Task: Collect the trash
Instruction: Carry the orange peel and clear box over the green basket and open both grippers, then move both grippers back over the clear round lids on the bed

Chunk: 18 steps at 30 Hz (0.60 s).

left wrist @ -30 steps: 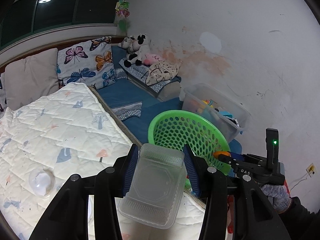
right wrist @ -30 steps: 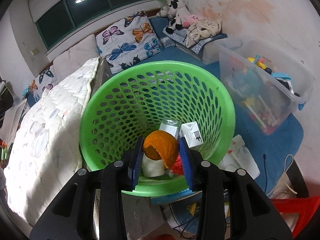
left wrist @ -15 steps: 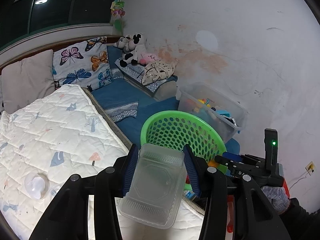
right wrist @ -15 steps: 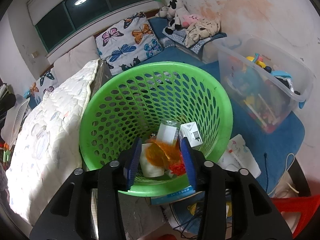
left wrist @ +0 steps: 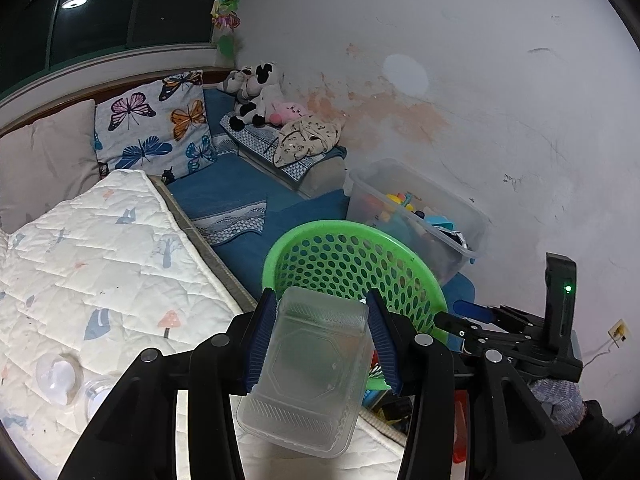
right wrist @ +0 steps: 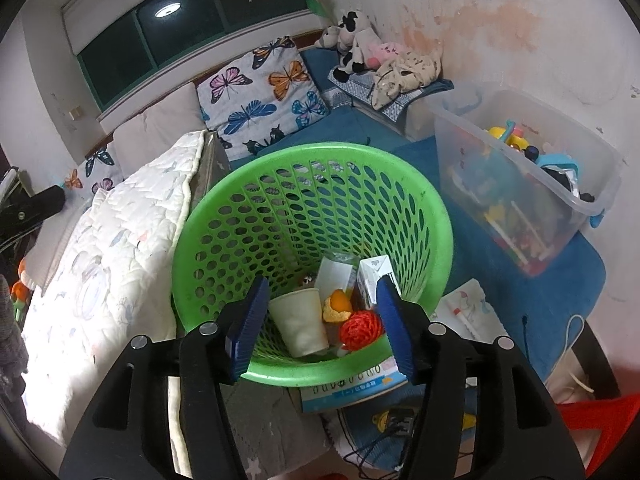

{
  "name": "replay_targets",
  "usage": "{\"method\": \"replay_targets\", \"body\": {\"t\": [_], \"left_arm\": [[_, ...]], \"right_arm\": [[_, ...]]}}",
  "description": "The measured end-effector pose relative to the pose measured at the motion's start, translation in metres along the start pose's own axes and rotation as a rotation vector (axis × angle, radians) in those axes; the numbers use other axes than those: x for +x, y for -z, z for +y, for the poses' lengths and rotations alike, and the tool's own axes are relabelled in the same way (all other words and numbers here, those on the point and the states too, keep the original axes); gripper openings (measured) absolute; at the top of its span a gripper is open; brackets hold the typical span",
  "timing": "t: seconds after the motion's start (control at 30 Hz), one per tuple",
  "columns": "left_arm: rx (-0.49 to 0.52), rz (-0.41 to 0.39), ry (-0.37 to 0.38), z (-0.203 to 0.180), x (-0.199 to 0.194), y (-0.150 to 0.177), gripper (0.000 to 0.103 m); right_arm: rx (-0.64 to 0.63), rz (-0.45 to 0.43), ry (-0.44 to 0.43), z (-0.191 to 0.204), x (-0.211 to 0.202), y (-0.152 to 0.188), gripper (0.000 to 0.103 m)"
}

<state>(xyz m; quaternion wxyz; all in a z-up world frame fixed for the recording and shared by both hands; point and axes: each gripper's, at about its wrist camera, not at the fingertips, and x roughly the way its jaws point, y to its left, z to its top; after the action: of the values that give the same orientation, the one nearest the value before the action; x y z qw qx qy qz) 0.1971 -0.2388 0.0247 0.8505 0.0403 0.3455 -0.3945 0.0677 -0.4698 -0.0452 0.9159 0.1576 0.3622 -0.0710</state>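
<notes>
Left tool [left wrist: 320, 334] pinching clear tub [left wrist: 308, 372], long axis toward 12 o'clock, basket [left wrist: 420, 276] just beyond; right tool [right wrist: 320, 320] spread over basket.

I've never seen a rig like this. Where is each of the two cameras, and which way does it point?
Left wrist: on the left gripper, facing the wall; it clamps a clear plastic container; the gloved right hand shows.
Right wrist: on the open right gripper, looking down into the trash.
Shared: the green basket and the toy bin.
</notes>
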Motion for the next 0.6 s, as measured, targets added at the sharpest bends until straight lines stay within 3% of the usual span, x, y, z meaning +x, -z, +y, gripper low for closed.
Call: {"method": "replay_targets", "body": {"t": [0.6], "left_arm": [[0.033, 0.050, 0.036, -0.033, 0.036, -0.008, 0.045]], "right_arm": [[0.021, -0.047, 0.021, -0.019, -0.028, 0.005, 0.064]]}}
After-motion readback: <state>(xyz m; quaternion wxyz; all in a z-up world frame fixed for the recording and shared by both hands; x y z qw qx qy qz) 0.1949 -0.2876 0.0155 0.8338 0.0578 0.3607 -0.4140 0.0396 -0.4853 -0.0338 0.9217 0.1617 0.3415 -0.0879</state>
